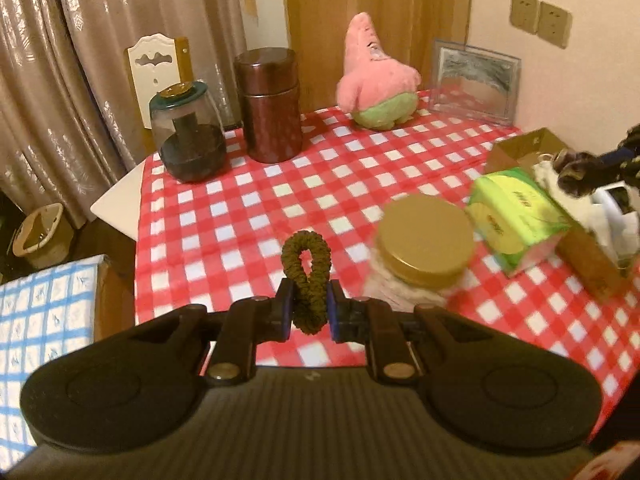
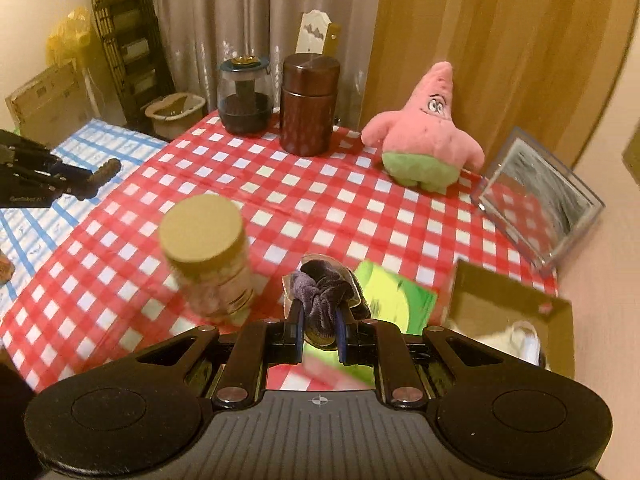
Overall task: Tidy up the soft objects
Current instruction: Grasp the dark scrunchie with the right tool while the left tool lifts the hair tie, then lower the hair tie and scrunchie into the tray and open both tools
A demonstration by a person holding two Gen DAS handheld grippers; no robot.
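Olive ruched fabric scrunchie [image 1: 306,286] pinched in left tongs [image 1: 307,312]; purple velvet scrunchie [image 2: 320,296] clamped in right tongs [image 2: 320,330]. Above checked desk [image 1: 248,200]. Could slip: soft, compressible.

Warm dim indoor light, fisheye bending (dark corners), near items motion-blurred.

The right gripper [image 2: 319,320] pinches a purple velvet scrunchie [image 2: 320,286] above the red-and-white checked tablecloth [image 2: 280,184]. A gold-lidded glass jar [image 2: 208,252] stands just beside it.
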